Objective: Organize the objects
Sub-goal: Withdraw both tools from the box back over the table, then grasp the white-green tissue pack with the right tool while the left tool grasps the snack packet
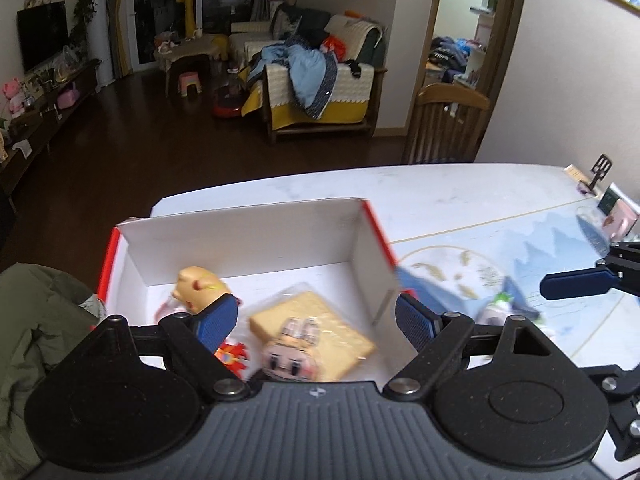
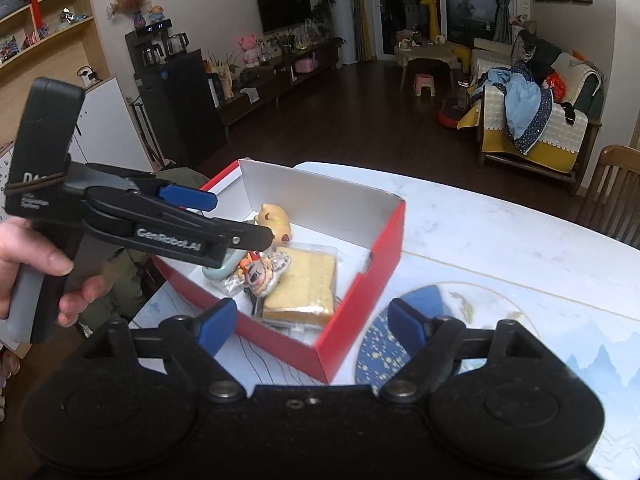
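Hovering over the box at centre frame, the left gripper is wide open, empty. Right gripper also spread, empty, at the box's near corner. Box holds wrapped bread, a bear figure, small toys. One blurred item lies on the mat, lower right of the left view. Judged mostly done.

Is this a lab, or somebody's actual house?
Most likely a lived-in family home, an open living and dining room: a sofa heaped with clothes, a wall television over a low cabinet, and a yellow toy giraffe by the window.
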`<state>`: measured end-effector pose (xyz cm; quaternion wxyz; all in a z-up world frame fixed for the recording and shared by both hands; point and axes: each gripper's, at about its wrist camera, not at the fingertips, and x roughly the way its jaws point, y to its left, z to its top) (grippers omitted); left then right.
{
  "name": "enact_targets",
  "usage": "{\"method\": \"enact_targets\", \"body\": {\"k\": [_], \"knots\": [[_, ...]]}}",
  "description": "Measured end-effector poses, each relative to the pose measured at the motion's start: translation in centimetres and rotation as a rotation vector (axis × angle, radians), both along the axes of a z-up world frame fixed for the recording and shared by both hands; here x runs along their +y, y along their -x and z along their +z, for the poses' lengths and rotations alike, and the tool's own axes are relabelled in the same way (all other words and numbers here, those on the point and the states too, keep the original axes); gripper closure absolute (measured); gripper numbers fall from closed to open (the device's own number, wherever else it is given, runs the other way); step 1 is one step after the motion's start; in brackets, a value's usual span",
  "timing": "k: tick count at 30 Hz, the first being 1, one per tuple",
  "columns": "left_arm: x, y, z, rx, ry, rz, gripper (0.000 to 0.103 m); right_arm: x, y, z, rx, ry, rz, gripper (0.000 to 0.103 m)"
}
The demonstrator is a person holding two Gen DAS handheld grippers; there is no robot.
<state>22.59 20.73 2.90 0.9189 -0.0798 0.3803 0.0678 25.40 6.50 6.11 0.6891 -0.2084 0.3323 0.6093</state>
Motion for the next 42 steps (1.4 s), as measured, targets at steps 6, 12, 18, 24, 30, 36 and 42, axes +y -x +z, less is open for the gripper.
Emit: {"method": "enact_targets", "body": {"k": [6, 12, 18, 24, 30, 36, 42], "knots": [[-3.9, 0.7, 0.1, -0.014, 0.022, -0.020, 0.017, -3.4, -2.0, 0.3, -0.002, -0.010, 0.041, 0.003], [-8.2, 0.4, -0.6, -0.007, 0.029, -0.049, 0.013, -6.8, -5.2, -0.3, 0.002, -0.003, 0.011, 0.003], [-12.2, -0.2, -1.8, 0.001, 0.035, -0.082, 0.005, -10.4, -9.0, -2.0, -0.010, 0.025, -0.049, 0.003], [-15.7, -1.1, -4.3, 0.045, 0.026, -0.093, 0.001, -12.2, -12.4, -3.7, -0.004, 0.060, -0.108, 0.003], [-19.1, -1.5, -7.9, 0.102, -0.008, -0.117, 0.001, -12.0, -14.6, -5.2, 0.018, 0.086, -0.117, 0.003], [-21.4, -1.8, -11.1, 0.139, -0.032, -0.113, 0.001, -10.7, -15.1, -6.9, 0.023, 0.131, 0.149, 0.003], [-22.2, -2.3, -13.3, 0.166, -0.013, -0.091, 0.001, -9.1, -14.8, -8.9, 0.029, 0.175, 0.214, 0.003]]}}
